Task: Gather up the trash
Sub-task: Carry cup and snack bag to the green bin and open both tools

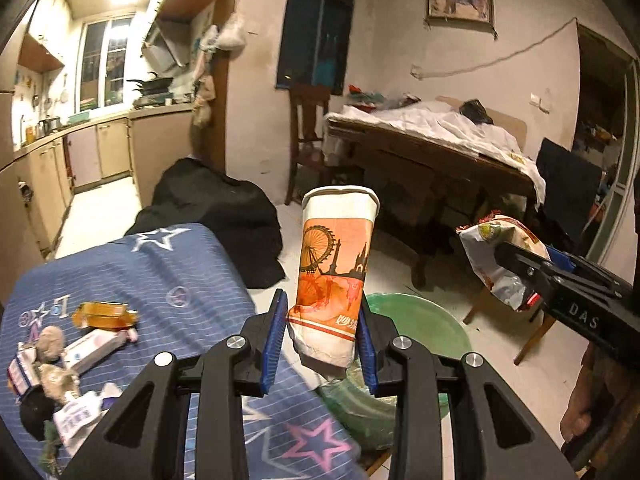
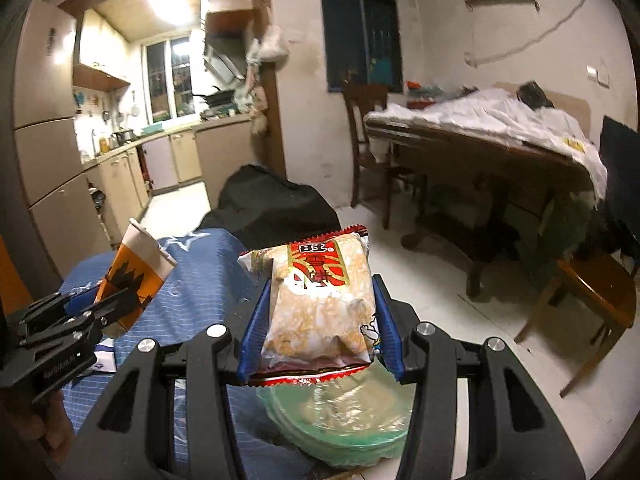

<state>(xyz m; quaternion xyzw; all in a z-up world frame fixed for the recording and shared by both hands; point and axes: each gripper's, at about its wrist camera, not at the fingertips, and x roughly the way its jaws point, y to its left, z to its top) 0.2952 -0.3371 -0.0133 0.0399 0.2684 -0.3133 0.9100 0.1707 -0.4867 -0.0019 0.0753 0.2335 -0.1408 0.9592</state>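
Note:
My left gripper (image 1: 323, 340) is shut on a crumpled orange and white paper cup (image 1: 334, 272), held upright above the rim of a green bin (image 1: 424, 320). The cup also shows in the right wrist view (image 2: 136, 272). My right gripper (image 2: 320, 336) is shut on a red and white snack packet (image 2: 320, 300), held above the green bin (image 2: 340, 420). The packet also shows in the left wrist view (image 1: 496, 256). More trash lies on the blue star cloth (image 1: 168, 272): an orange wrapper (image 1: 104, 314), a white box (image 1: 96, 348) and crumpled bits.
A black bag (image 1: 216, 216) lies on the floor beyond the cloth. A wooden table with white sheet (image 1: 432, 136) and a chair (image 1: 308, 136) stand at the back. A wooden stool (image 2: 592, 296) is on the right. The kitchen opens at the left.

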